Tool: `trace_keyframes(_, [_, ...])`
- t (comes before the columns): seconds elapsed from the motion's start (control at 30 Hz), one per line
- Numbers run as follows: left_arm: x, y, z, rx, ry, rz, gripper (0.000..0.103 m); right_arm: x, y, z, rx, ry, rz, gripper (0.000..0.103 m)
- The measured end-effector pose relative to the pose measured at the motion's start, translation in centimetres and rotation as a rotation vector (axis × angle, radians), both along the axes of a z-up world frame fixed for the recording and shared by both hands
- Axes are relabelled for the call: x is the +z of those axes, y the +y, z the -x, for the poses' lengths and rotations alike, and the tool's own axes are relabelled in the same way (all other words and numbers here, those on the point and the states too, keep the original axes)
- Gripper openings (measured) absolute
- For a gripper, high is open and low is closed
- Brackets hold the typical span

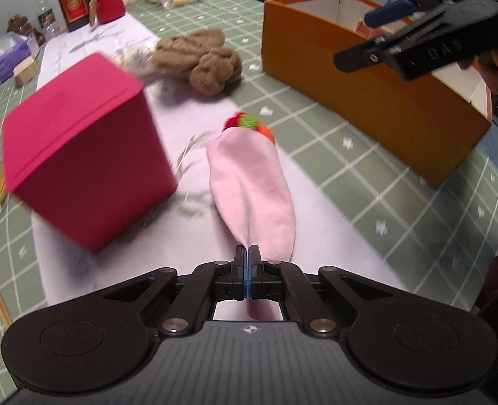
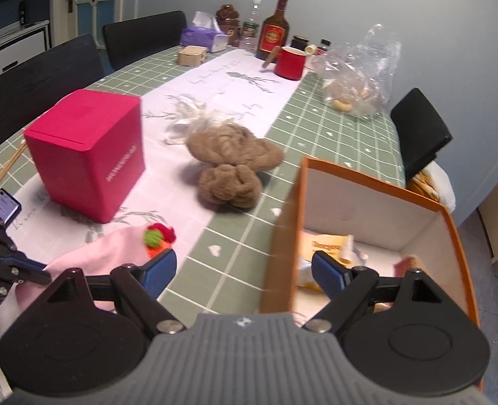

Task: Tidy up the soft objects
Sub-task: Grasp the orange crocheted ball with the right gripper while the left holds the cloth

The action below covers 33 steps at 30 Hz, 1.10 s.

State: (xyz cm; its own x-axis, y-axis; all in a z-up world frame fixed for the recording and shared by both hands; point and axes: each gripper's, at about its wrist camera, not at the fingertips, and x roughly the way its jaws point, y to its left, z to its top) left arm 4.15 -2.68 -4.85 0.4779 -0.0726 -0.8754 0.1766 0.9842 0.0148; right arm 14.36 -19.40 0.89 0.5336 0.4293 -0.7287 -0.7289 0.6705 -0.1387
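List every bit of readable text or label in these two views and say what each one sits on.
"DAS" or close to it, embossed and partly cut off: right gripper body.
White lettering on the red box side: too blurred to read.
Bottle red label: too small.
Orange print on the packet in the orange box: blurred.
Purple tissue pack: print too small.
Table runner script: illegible.

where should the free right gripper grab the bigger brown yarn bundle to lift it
Grip the brown yarn bundle across its twisted middle, coming from above with the open right gripper. It lies flat on the table, long and rope-like, so the waist is narrowest. Avoid its far end, where the clear plastic wrap touches it, and the smaller brown bundle against its near side.
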Motion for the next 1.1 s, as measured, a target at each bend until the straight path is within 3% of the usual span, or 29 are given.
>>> trace_keyframes(0.4, [-0.7,3.0,3.1,0.036,0.062,-0.02,0.001,-3.7,6.0,1.0,0.026,0.122,-0.033,0.082])
trace_keyframes(0.47, [-1.0,3.3,3.1,0.041,0.054,-0.013,0.004,-4.6,6.6,0.9,0.031,0.136,-0.03,0.075])
trace_keyframes(0.53, [-1.1,3.4,2.8,0.042,0.036,0.003,0.017,-5.3,7.1,0.5,0.027,0.166,-0.04,0.073])
trace_keyframes(0.6, [-1.1,3.4,2.6,0.036,0.019,0.014,0.049,-5.7,7.4,0.2,0.013,0.196,-0.063,0.073])
trace_keyframes(0.73, [-0.9,2.3,2.0,-0.008,-0.052,-0.029,0.068,-6.5,8.0,-0.6,-0.005,0.244,-0.103,0.073])
trace_keyframes(0.87, [-1.7,1.4,0.9,-0.029,-0.051,-0.06,0.069,-7.4,8.9,-1.0,-0.013,0.253,-0.099,0.073])
trace_keyframes(1.1, [-3.2,1.1,-0.8,-0.028,-0.03,-0.035,0.069,-8.1,9.7,-1.3,-0.005,0.276,-0.114,0.072])
